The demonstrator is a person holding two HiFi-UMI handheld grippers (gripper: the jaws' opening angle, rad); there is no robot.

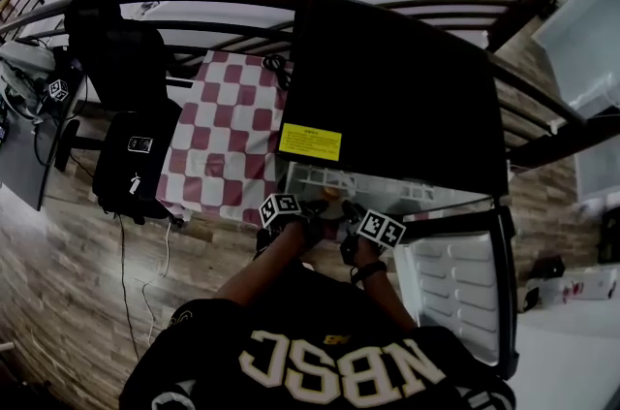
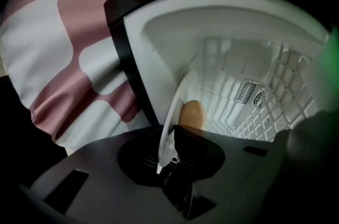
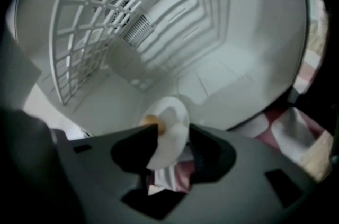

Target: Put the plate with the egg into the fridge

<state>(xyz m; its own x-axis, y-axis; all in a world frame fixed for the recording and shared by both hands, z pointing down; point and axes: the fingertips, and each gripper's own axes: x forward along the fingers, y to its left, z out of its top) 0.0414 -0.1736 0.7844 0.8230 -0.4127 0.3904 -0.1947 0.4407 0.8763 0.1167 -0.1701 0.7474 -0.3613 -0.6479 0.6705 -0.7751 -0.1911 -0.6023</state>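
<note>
The left hand-held gripper [image 2: 170, 157] is clamped on the rim of the white plate [image 2: 172, 112], which sits just inside the open front of the fridge [image 1: 387, 78]. The brown egg [image 2: 193, 114] rests on the plate. The right hand-held gripper [image 3: 172, 146] is at the fridge's mouth with its jaws apart. The plate's near edge lies between them, unpressed. The fridge door [image 1: 465, 292] stands open on the fridge's right, and a red-checked cloth [image 1: 223, 137] covers the worktop on its left.

Fridge [image 1: 387, 88] cavity open ahead; wire shelf [image 3: 90, 32] flanks.
</note>
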